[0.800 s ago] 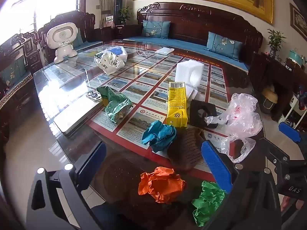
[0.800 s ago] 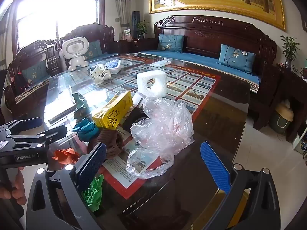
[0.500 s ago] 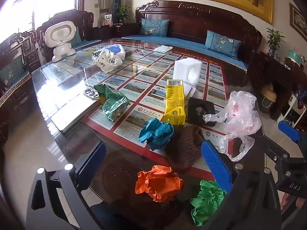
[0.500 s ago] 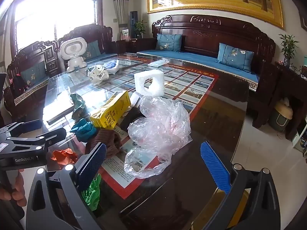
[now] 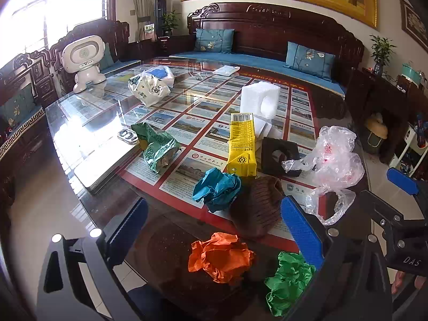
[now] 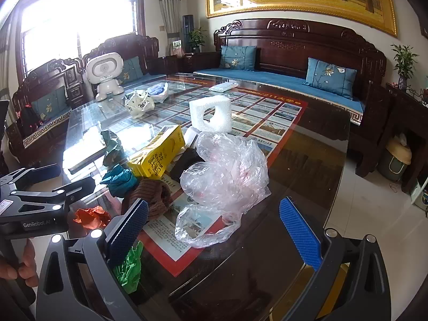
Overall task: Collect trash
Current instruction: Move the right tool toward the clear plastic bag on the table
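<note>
1. Left wrist view: the left gripper [image 5: 214, 219] hangs with its jaws spread wide and nothing between them, above the near edge of the glass table [image 5: 80, 123]. The orange paper ball [image 5: 220, 260] lies just ahead, the green paper ball [image 5: 290, 281] beside it. For a clean pick, I would lower straight over the orange ball and close around its bulk.

2. Right wrist view: the right gripper [image 6: 214, 222] is equally wide open and empty, facing the clear plastic bag [image 6: 227, 176], which lies loose near the yellow carton [image 6: 157, 155]. Pinch a gathered fold; thin film slips. Dark carved sofas ring the table.
</note>
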Tool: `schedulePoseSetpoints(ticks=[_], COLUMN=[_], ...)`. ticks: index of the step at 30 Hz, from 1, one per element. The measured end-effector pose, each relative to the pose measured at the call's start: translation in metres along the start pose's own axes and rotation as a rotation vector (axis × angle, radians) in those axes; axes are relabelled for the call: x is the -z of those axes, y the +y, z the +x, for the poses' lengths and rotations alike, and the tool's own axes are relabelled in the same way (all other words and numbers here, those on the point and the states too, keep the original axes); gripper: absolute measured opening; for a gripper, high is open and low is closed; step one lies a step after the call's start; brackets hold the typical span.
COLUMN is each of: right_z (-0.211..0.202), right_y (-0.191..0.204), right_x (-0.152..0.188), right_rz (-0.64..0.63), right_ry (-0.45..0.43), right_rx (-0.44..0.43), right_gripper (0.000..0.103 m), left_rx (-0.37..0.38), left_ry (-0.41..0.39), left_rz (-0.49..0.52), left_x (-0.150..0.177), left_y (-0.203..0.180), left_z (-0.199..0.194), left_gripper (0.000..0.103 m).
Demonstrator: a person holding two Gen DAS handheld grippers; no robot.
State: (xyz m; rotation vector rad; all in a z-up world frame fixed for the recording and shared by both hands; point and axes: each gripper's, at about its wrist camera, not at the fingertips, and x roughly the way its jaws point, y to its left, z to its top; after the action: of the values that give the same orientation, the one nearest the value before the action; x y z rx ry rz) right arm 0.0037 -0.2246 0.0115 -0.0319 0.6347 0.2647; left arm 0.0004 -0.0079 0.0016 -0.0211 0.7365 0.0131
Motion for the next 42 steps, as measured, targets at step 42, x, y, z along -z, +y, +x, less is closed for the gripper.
schedulePoseSetpoints(ticks=[42], right_z=[0.0000], right_y=[0.0022], right_x=[-0.0033], right_rz=[0.004], right_ry=[-0.006], right_rx=[-0.011], right_gripper=[0.095], left_rx=[0.018], left_ry=[-0.007], left_rz=[-0.009], left_x=[0.0002], left_y=[0.0002], left_z=[0.0005], left_gripper=[0.099])
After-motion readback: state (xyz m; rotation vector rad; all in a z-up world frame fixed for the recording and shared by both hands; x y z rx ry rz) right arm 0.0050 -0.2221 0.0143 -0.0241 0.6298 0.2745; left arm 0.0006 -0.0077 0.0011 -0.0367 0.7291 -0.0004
